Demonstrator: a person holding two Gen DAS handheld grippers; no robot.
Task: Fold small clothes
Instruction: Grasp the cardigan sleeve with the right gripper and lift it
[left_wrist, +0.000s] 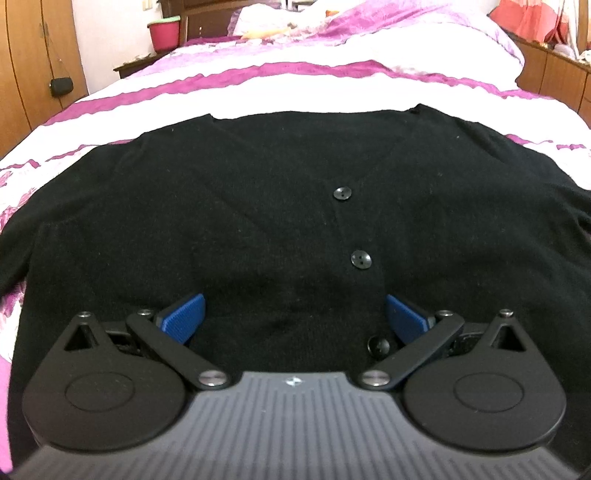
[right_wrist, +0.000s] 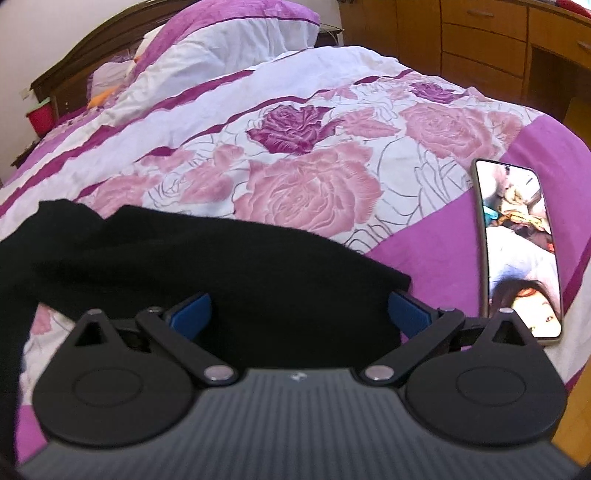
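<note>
On the pink-and-white rose-patterned bedspread (right_wrist: 303, 184) lies a black knitted buttoned cardigan (left_wrist: 258, 206), spread flat, front up. Left gripper (left_wrist: 293, 317): blue-padded jaws wide apart over the lower button placket, holding nothing. Right gripper (right_wrist: 299, 314): jaws equally wide, straddling a cardigan sleeve; contact indeterminate. A lit smartphone (right_wrist: 517, 247) lies just beside it.

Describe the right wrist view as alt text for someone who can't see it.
An open right gripper with blue fingertips hovers over a black sleeve lying on a pink rose-patterned bedspread. A phone with a lit screen lies to its right.
</note>
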